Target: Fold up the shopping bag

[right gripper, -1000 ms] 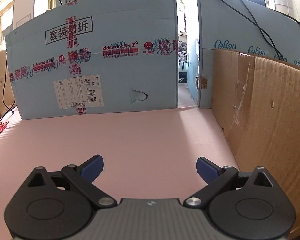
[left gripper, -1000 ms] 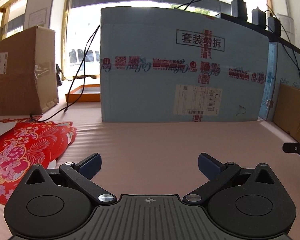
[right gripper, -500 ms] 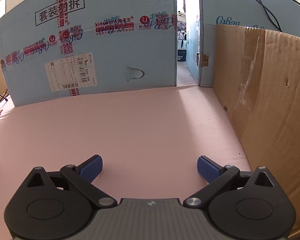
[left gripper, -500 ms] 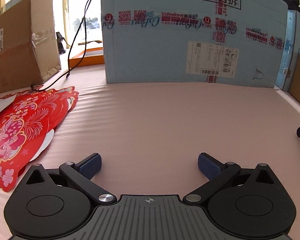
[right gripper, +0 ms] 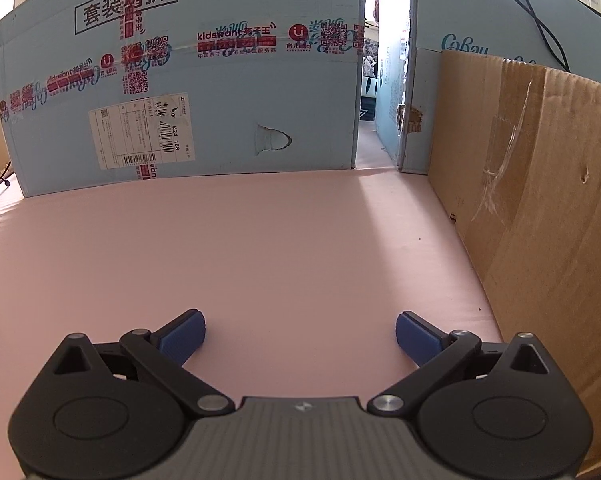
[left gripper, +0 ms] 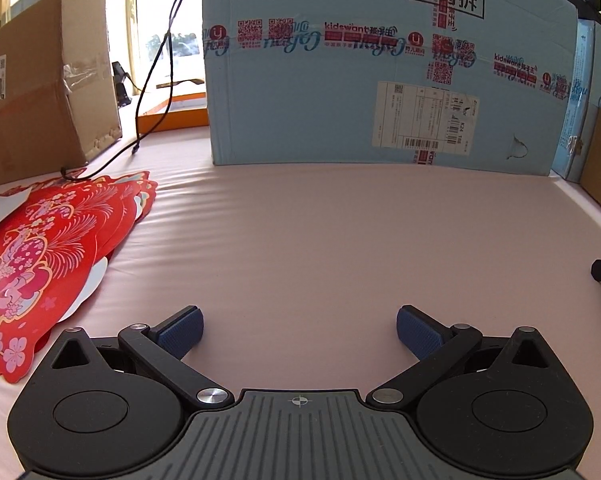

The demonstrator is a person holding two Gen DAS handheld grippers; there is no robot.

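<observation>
Red printed plastic marks the shopping bag (left gripper: 40, 252), which lies flat on the pink table cover (left gripper: 340, 240) at the left of the left wrist view, just beside a brown cardboard box (left gripper: 40, 92) and a trailing black cable (left gripper: 112, 156). The left gripper (left gripper: 299, 330) hovers low over bare cover with its jaws spread wide and nothing between them. The right gripper (right gripper: 300, 330) is likewise spread wide and empty, facing a large blue carton (right gripper: 188, 80) with a second brown carton (right gripper: 540, 200) close on its right. The bag shows in the right wrist view only as a red sliver at the left edge.

Step in hand, as judged: approach and first grasp. Swing the left gripper toward the bag's near edge and bring the right gripper across. The bag may consist of several stacked layers; the view does not settle this. Pinch a single edge at two well-separated points, lift only slightly, and keep clear of the cable
</observation>
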